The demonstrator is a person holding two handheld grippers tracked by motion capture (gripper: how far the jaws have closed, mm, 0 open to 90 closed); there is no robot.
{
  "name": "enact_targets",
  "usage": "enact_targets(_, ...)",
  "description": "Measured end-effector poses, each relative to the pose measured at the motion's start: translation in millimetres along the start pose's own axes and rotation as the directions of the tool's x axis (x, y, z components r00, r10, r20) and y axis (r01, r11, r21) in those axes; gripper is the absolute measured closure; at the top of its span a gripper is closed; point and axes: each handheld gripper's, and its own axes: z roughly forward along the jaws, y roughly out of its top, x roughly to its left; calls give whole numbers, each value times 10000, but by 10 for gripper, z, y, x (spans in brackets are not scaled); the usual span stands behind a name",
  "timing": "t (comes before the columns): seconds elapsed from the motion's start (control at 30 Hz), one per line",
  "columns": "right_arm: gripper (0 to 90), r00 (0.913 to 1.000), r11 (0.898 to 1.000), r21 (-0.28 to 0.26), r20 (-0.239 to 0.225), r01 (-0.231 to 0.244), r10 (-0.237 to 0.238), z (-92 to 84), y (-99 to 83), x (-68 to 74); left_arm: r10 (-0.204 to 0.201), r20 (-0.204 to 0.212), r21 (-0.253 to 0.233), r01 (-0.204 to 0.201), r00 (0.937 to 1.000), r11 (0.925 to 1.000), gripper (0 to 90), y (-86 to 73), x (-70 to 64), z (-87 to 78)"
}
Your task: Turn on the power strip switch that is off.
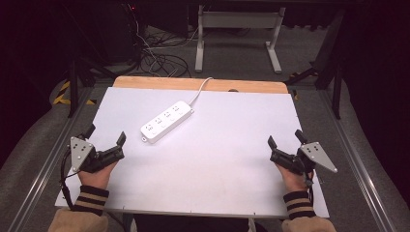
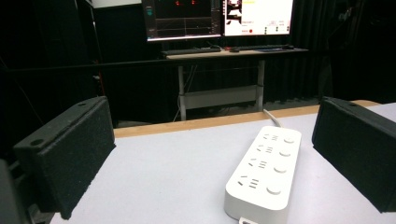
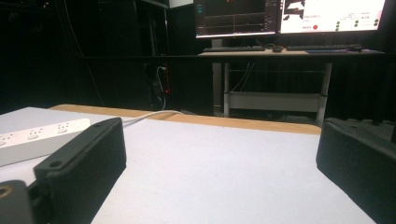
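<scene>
A white power strip lies diagonally on the white table, toward its far left, its cord running off the far edge. The left gripper and right gripper rest near the table's front corners, both with jaws wide apart and empty. To reach the strip cleanly, the left gripper should probably approach square across its narrow width. Counted: one power strip with four sockets and four buttons, two grippers
</scene>
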Motion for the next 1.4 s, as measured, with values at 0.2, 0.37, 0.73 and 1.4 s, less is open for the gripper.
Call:
enact_targets(0.2,23,10000,10000,-26,22,81,-80,-15,5,9,75,37,-13,-75,10000,10000,0,5,-11,0)
enact_targets(0.37,23,9999,9999,49,3,109,-109,0,-4,10,53,21,1,-53,10000,10000,0,3,-2,10)
enact_targets(0.73,26,9999,9999,69,-70,100,-99,-1,-4,16,181,-30,105,-181,9998,9998,140,24,-12,-15)
enact_targets(1.4,29,9997,9998,176,-218,103,-99,9,-15,27,-10,616,823,-41,9981,9966,900,163,-1,-48)
